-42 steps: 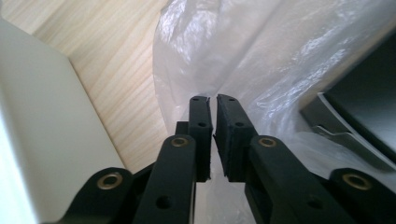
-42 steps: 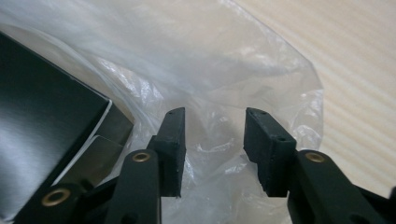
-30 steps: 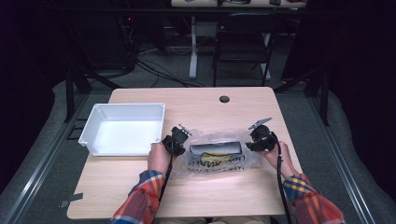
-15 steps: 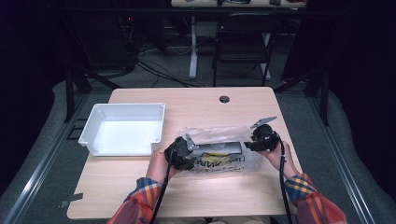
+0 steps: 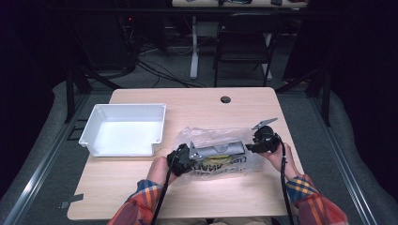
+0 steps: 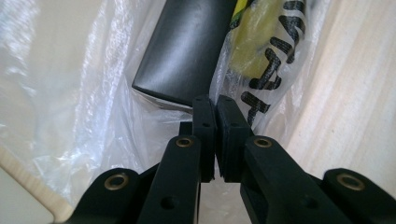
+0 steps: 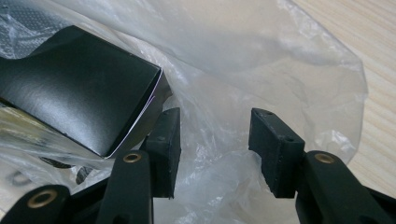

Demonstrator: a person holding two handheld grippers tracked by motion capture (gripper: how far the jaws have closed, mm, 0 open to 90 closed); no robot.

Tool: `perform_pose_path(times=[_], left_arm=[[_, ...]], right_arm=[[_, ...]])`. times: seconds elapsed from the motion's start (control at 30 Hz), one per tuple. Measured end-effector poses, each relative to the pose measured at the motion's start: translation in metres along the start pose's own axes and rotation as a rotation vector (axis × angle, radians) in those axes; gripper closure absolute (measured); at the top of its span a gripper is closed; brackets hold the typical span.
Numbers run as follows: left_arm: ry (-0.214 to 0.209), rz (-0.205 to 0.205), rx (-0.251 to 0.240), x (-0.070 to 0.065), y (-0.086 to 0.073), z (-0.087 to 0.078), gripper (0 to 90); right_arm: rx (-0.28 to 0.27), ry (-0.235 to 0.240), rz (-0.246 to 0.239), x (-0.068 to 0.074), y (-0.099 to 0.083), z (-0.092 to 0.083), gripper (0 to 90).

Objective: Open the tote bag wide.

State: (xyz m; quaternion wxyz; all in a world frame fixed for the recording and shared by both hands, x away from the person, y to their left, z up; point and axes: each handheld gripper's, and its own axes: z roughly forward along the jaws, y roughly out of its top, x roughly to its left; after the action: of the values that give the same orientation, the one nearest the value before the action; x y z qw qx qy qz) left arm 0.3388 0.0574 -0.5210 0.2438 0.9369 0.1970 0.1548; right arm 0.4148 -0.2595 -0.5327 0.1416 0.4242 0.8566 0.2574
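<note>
At the far left of the wooden table (image 5: 141, 187) sits a white plastic tray (image 5: 123, 129). It is a box shape with smooth walls.

Next to it, near the front middle of the table, lies a clear plastic bag (image 5: 213, 152). It is thin, shiny and full of wrinkles. Inside it is a long dark box (image 5: 218, 150) with flat sides and sharp corners. Something yellow (image 6: 250, 42) is in the bag too, but the wrinkles and the black letters printed on the bag hide most of it, so I cannot tell what it is. The letters are cut off and hard to read.

The left gripper (image 5: 183, 157) is at the left end of the bag. In the left gripper view its jaws are almost pressed together, right at the corner of the dark box (image 6: 184, 51). They seem to pinch the bag there, but the film between them is hard to make out.

The right gripper (image 5: 260, 143) is at the right end of the bag. Its jaws stand wide apart, with bag plastic (image 7: 224, 135) bunched between them, holding nothing tight. One jaw sits just beside the end of the dark box (image 7: 81, 95).

A small round hole (image 5: 225, 99) is in the table near its far edge.
</note>
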Motion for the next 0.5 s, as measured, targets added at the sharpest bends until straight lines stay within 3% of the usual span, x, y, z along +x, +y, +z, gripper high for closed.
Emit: perform_pose_path(times=[0.13, 0.3, 0.37, 0.4, 0.5], left_arm=[[-0.035, 0.042, 0.01, -0.005, -0.003, 0.001, 86.4], [-0.094, 0.081, 0.111, -0.008, -0.005, 0.015, 86.5], [-0.096, 0.08, 0.122, -0.008, -0.006, 0.018, 86.5], [-0.107, 0.061, 0.147, -0.005, -0.008, 0.022, 86.5], [-0.118, 0.039, 0.159, 0.0, -0.012, 0.023, 86.4]], right_arm=[[-0.009, -0.002, 0.002, 0.001, 0.001, 0.001, 53.7], [0.001, -0.005, 0.004, 0.001, 0.001, 0.004, 53.7], [0.003, -0.007, 0.008, 0.0, 0.001, 0.005, 53.7], [0.003, -0.01, 0.006, -0.001, 0.0, 0.006, 53.6], [0.006, -0.011, 0.014, -0.005, 0.001, 0.008, 53.7]])
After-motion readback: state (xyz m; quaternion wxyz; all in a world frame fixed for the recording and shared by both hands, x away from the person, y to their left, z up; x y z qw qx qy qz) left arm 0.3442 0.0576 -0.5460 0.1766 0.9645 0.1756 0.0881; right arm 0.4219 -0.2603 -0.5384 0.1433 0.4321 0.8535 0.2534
